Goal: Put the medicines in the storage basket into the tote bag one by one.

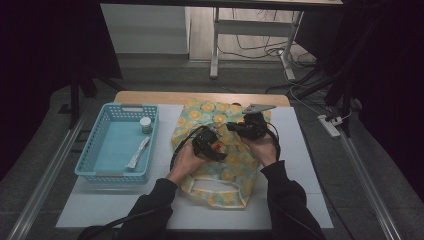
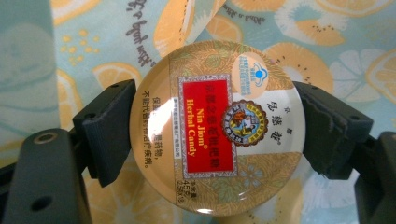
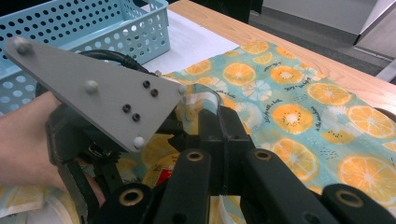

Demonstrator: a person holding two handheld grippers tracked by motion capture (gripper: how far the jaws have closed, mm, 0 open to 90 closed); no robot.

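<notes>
A: Going left to right, everything relative to the bag [image 1: 220, 150]. Well left of it: blue basket [image 1: 95, 165] with a small jar [image 1: 145, 124] and a white packet [image 1: 138, 153] inside. Not in play.

B: Left tongs?

A: Left gripper [image 2: 217, 128] is over the bag's middle, jaws wide apart, clamped on a round candy tin [image 2: 217, 128]. Pads sit on opposite sides of the rim, lid facing the camera. Tin hangs above the cloth; I can't tell if it touches.

B: How will it handle?

A: My read: light, stiff metal, glossy lid, so slippery. Curved rim gives each pad only a narrow contact. It could pivot or pop out if tilted. Holding across the full width, as now, is the right place. Keep it level.

B: Right side?

A: Right gripper [image 3: 219, 126] is just right of the left one, also over the bag. Jaws fully closed on a fold of the bag's fabric [image 3: 205, 100], at what looks like the mouth edge.

B: And the bag itself?

A: Thin printed cloth, soft, limp, no shape of its own. It lies flat on the white table [image 1: 305, 150], handles toward the person. A pinch lifts only one layer and the rest sags. Probably best to pinch close to the hem, so the mouth gapes enough for the tin.
</notes>
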